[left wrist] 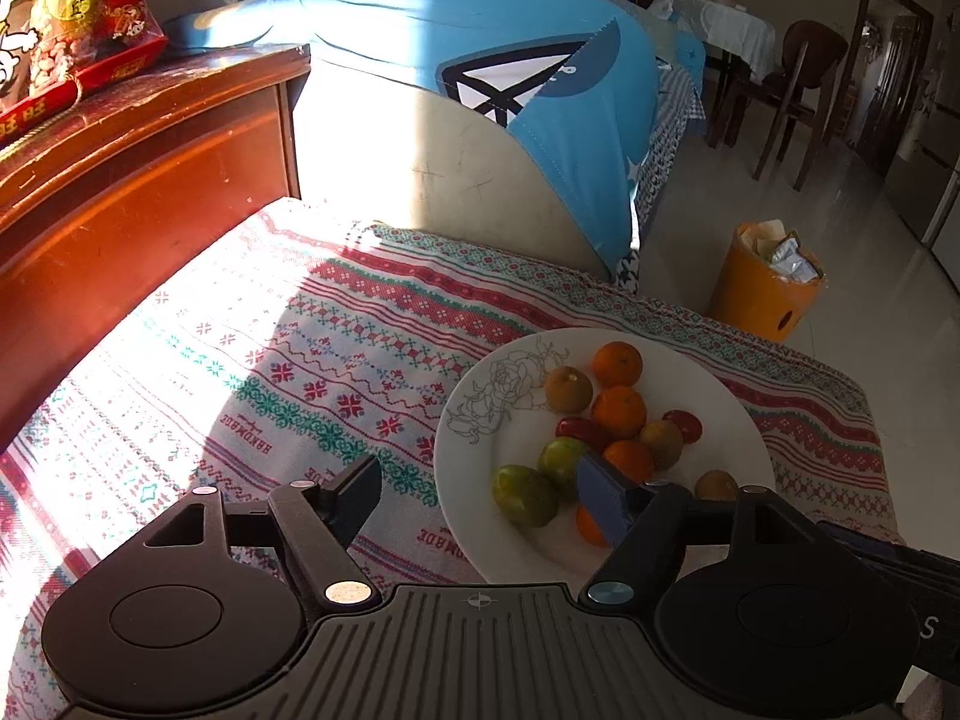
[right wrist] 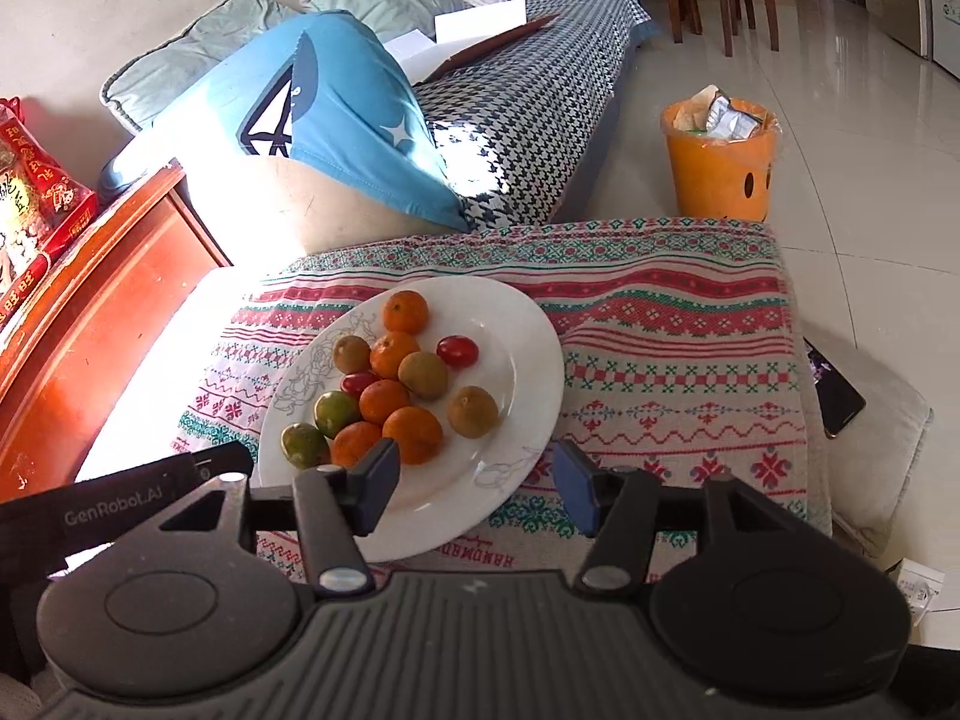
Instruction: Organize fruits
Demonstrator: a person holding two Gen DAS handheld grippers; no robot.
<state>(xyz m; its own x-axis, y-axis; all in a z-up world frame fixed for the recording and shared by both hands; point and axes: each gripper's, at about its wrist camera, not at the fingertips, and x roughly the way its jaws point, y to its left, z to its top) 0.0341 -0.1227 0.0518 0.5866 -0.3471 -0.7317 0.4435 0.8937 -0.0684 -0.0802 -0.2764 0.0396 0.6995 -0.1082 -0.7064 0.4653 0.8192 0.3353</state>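
Observation:
A white plate (left wrist: 480, 456) (right wrist: 528, 348) sits on the patterned tablecloth and holds several fruits: oranges (left wrist: 618, 363) (right wrist: 406, 312), brown kiwis (left wrist: 569, 389) (right wrist: 472, 412), green citrus (left wrist: 524, 495) (right wrist: 305, 445) and red tomatoes (left wrist: 683, 425) (right wrist: 457, 351). My left gripper (left wrist: 480, 495) is open and empty, its right finger over the plate's near side. My right gripper (right wrist: 477, 486) is open and empty, hovering above the plate's near rim. The left gripper's body also shows at the left edge of the right wrist view.
The tablecloth (left wrist: 270, 360) (right wrist: 672, 360) covers a low table. A red-brown wooden cabinet (left wrist: 120, 180) with a red snack bag (left wrist: 60, 18) stands at left. A sofa with a blue cushion (right wrist: 324, 96) lies behind. An orange bin (right wrist: 717, 168) stands on the floor. A phone (right wrist: 837, 396) lies at right.

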